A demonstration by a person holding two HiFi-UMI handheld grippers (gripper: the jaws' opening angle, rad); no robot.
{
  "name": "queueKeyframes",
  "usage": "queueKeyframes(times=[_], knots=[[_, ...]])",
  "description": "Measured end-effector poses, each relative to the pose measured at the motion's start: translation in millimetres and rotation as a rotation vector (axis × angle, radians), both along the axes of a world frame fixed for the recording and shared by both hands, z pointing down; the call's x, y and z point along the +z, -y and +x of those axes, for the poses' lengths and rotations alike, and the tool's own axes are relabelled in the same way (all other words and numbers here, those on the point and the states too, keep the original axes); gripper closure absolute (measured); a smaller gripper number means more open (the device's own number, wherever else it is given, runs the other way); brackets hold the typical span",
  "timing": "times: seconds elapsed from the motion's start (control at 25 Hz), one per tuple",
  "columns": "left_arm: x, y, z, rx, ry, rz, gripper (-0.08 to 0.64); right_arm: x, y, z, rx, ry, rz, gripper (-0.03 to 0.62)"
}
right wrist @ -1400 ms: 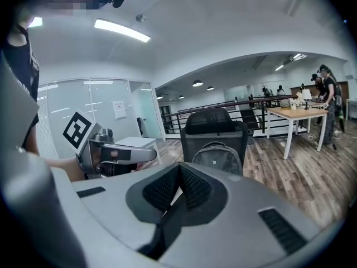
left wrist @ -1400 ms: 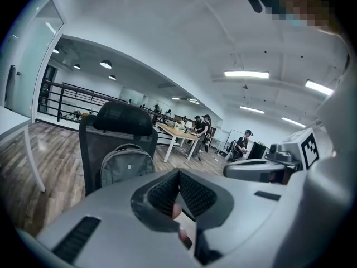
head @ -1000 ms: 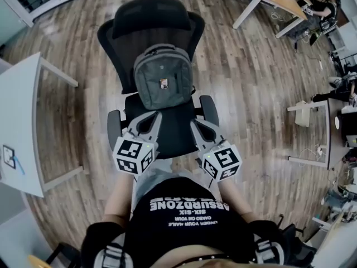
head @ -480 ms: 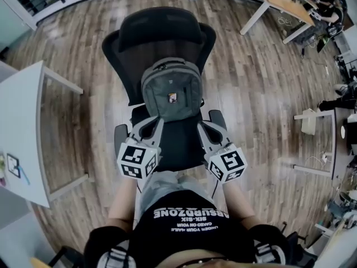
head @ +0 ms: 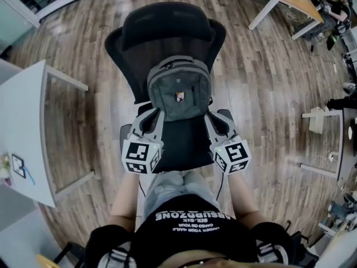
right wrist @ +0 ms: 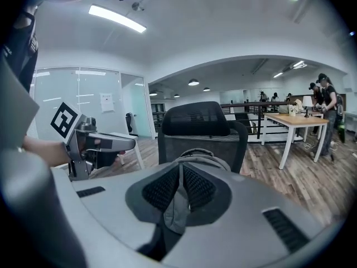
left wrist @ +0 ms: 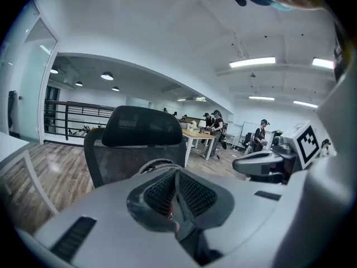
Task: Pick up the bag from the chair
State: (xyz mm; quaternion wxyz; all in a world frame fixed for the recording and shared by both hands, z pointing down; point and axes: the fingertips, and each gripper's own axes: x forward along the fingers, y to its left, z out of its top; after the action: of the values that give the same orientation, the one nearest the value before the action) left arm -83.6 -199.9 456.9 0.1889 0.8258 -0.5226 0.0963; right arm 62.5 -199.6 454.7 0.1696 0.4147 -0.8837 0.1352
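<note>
The grey bag (head: 179, 88) stands upright on the seat of the black chair (head: 167, 24), leaning against the mesh backrest, its zipped front facing the person. The 2 grippers have come forward since 1 second ago. Then their tips lay short of the bag over the bare seat; now the left gripper (head: 157, 115) sits just beside the bag's lower left corner and the right gripper (head: 210, 118) just beside its lower right corner, so they flank it. Whether either tip touches the fabric cannot be told. In the left gripper view the left gripper (left wrist: 177, 175) has its jaws pressed together with nothing between them, and the bag's top (left wrist: 158, 163) shows just past them. In the right gripper view the right gripper (right wrist: 181, 169) is likewise closed and empty, with the bag (right wrist: 203, 155) right ahead of it. The bag itself sits as it did before, and the white table (head: 22, 121) stays at the person's left.
</note>
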Motion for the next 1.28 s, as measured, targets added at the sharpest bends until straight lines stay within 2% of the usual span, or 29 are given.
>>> queueKeyframes(times=[0.08, 0.2, 0.28, 0.52, 0.68, 0.96, 1.28], knots=[[7.6, 4.6, -1.9, -0.016, 0.028, 0.001, 0.542, 6.0, 7.0, 1.6, 0.008, -0.01, -0.002, 0.567], [15.4, 14.6, -4.9, -0.044, 0.07, -0.002, 0.541, 15.7, 18.9, 4.9, 0.012, -0.03, -0.008, 0.509], [21.1, 22.8, -8.7, -0.061, 0.09, -0.009, 0.541, 22.4, 26.8, 6.7, 0.009, -0.051, -0.01, 0.502], [37.0, 45.2, -23.4, -0.099, 0.118, -0.024, 0.534, 43.5, 46.3, 8.2, -0.019, -0.16, 0.011, 0.436], [49.6, 57.1, -27.4, -0.09, 0.128, -0.038, 0.452, 54.2, 61.6, 9.2, -0.027, -0.216, 0.031, 0.434], [79.0, 75.1, -36.2, -0.062, 0.217, -0.068, 0.386, 79.6, 89.6, 13.8, -0.024, -0.286, 0.032, 0.434], [117.8, 94.7, -55.9, -0.08, 0.313, -0.12, 0.37, 117.0, 121.6, 25.8, -0.021, -0.388, 0.022, 0.433]])
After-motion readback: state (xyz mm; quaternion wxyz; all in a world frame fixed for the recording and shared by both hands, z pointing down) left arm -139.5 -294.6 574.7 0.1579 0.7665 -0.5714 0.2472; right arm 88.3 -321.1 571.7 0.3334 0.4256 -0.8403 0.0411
